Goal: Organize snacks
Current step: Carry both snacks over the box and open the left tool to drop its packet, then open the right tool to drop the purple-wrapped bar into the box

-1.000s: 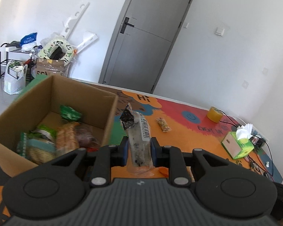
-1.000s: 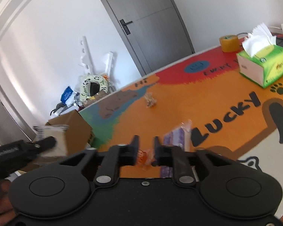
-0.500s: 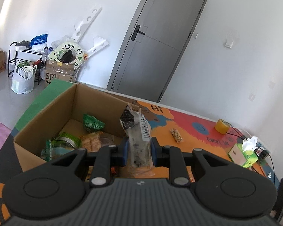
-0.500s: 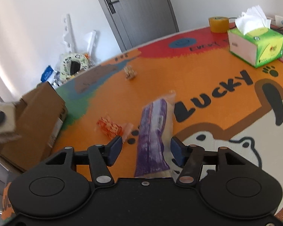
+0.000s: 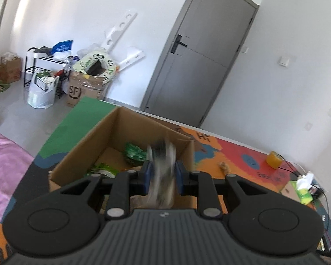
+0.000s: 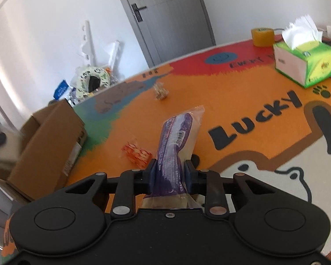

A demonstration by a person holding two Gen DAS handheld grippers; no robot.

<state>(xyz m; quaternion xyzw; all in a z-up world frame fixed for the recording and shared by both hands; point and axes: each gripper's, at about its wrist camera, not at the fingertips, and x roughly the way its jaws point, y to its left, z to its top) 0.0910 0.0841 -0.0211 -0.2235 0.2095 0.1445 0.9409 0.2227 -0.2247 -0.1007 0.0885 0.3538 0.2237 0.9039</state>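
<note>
My left gripper [image 5: 162, 176] is over the open cardboard box [image 5: 92, 145]. A clear snack packet [image 5: 162, 172], blurred by motion, sits between its fingers. The box holds green and other snack packets [image 5: 133, 154]. My right gripper [image 6: 170, 174] is shut on a long purple snack packet [image 6: 176, 141] that lies on the colourful mat [image 6: 242, 101]. A small orange packet [image 6: 135, 154] lies just left of it, and a small tan snack [image 6: 161, 91] lies farther back. The box shows at the left in the right wrist view [image 6: 48, 141].
A green tissue box [image 6: 306, 59] and a yellow tape roll [image 6: 262, 36] stand at the mat's far right. Cables lie past them. Beyond the table are a grey door [image 5: 200, 66], a shelf and piled bags and boxes [image 5: 86, 81].
My left gripper moved over the box and its packet now blurs between the fingers. My right gripper closed on the purple packet, which it straddled open half a second ago.
</note>
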